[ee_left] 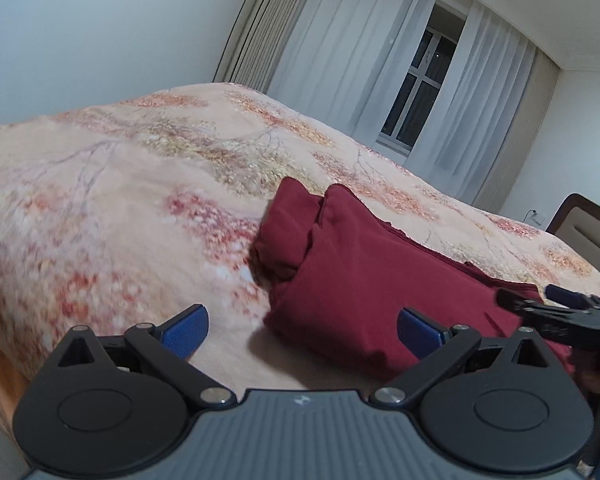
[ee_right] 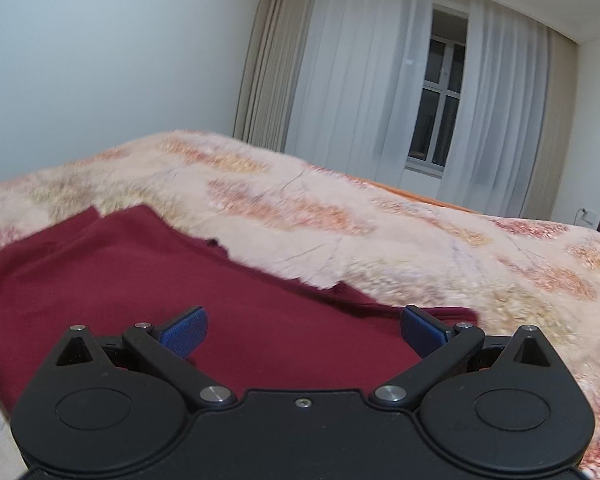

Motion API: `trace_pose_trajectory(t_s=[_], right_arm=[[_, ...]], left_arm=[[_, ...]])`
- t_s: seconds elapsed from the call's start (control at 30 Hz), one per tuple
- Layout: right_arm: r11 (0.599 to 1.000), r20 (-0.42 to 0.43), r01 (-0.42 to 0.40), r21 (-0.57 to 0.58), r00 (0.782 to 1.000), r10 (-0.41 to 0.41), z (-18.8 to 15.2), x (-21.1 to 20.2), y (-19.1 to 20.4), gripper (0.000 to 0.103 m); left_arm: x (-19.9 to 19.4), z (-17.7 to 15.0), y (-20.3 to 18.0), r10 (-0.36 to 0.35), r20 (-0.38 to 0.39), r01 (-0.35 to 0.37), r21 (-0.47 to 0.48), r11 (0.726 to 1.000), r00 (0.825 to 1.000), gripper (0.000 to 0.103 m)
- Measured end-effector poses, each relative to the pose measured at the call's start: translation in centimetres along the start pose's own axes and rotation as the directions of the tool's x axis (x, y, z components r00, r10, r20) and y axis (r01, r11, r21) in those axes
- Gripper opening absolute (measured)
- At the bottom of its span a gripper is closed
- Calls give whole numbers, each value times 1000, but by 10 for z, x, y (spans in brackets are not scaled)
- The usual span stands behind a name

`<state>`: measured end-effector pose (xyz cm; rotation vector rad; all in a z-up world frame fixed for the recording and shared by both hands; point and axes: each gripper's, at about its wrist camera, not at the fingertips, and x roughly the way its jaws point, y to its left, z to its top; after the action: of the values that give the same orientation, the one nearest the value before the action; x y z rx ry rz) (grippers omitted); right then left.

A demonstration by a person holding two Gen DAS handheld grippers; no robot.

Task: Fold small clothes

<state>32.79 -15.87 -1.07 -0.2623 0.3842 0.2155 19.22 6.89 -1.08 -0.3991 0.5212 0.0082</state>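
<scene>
Two grippers hang over one dark red garment (ee_left: pixel 364 280) that lies on a bed, and neither holds it. The left gripper (ee_left: pixel 302 330) has its blue fingers (ee_left: pixel 186 330) spread wide with nothing between them; the garment's near left corner sits just beyond and to the right of the gap, so the cloth lies ahead and rightward of this hand. The right gripper (ee_right: pixel 304 330) is likewise wide open and empty, but it looks straight down onto the red cloth (ee_right: pixel 180 280), which fills the space under and ahead of its fingers (ee_right: pixel 422 330). In the left wrist view the right gripper's tip (ee_left: pixel 556 308) shows at the far right edge, above the garment's right part.

The garment appears partly folded: a doubled slab with a bunched lump at its far left end. Its long axis seems to run from that lump at the far left toward the near right, slantwise across both views. The far edge shows as a thin hem against the bedspread. Judging from this, the right hand is nearer to the cloth's body and the left hand nearer to its left end, so a next fold would probably want each hand on its own end of that axis.

Under it lies a soft bedspread (ee_left: pixel 120 200) printed with pale peach and reddish foliage, slightly rumpled, likely to give under any press. Beyond the bed stand a plain white wall, sheer white curtains (ee_right: pixel 360 80) with beige drapes beside them, and a dark window (ee_right: pixel 440 92). A padded headboard (ee_left: pixel 588 232) shows at the right.
</scene>
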Motion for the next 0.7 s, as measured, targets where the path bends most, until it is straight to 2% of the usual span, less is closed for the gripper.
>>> trace_pose_trajectory(t_s=[0.1,0.17,0.47,0.6,0.7], right_arm=[[997,-21,45,-55,999,-46,-13,10,14,102],[998,-25,44,-42,999,-45,-22,15,15,102],[996,-65,-25,81,997,30,-33,28,1,102],[996,-47,-26,89,998,30,-38,27,1,102],[996,-47,-23,86,999,27,-38,28,2,102]], left_arm=[[-1,-3,-1,-17,-11,17,-7,1000,1000,103],[-1,-5,-2,-21,-12,21,-10,1000,1000,103],[0,-13,-5,-12,-3,12,-2,1000,1000,103],[0,-15,-9,-6,-5,6,11,1000,1000,103],[-1,-16,-12,-30,-10,30,-2,1000,999,103]])
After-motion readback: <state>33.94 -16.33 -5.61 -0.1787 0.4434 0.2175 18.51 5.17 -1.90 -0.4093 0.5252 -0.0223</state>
